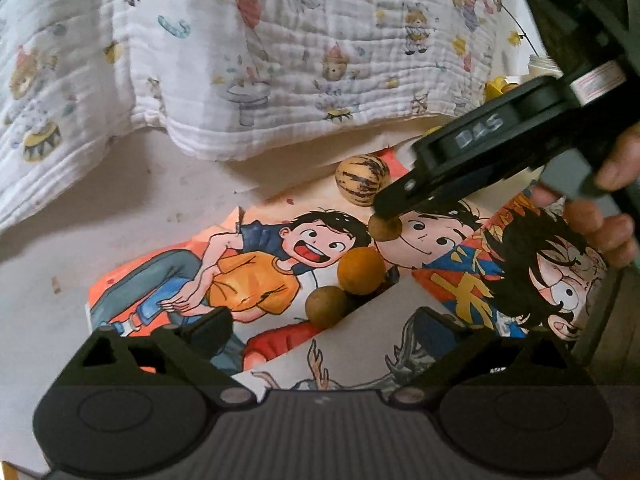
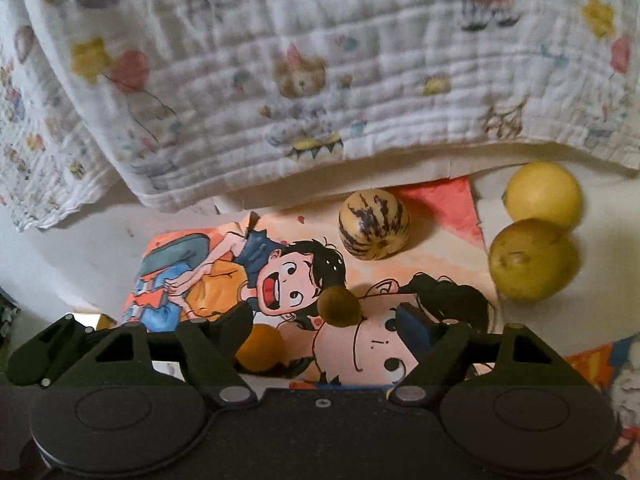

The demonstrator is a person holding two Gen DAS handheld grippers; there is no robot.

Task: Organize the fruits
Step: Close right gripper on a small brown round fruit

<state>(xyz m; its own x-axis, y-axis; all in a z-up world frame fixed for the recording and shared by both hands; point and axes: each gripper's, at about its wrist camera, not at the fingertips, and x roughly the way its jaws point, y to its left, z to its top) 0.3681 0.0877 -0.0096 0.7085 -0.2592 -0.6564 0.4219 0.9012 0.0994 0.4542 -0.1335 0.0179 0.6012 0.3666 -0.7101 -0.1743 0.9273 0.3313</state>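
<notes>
In the right wrist view a small brown round fruit (image 2: 340,306) lies on a cartoon poster (image 2: 432,276), between the fingers of my right gripper (image 2: 326,316). The jaws stand open, with a gap on both sides of the fruit. An orange fruit (image 2: 260,352) sits by the left finger. In the left wrist view the right gripper (image 1: 384,210) hangs over that brown fruit (image 1: 383,231). My left gripper (image 1: 322,322) is open, with another small brown fruit (image 1: 327,306) between its tips, untouched. The orange fruit (image 1: 360,270) touches that one.
A striped pale fruit (image 2: 374,226) lies at the poster's far edge. Two yellow fruits (image 2: 542,196) (image 2: 532,260) sit at the right. A printed white blanket (image 1: 240,60) hangs across the back. A person's hand (image 1: 600,220) holds the right gripper.
</notes>
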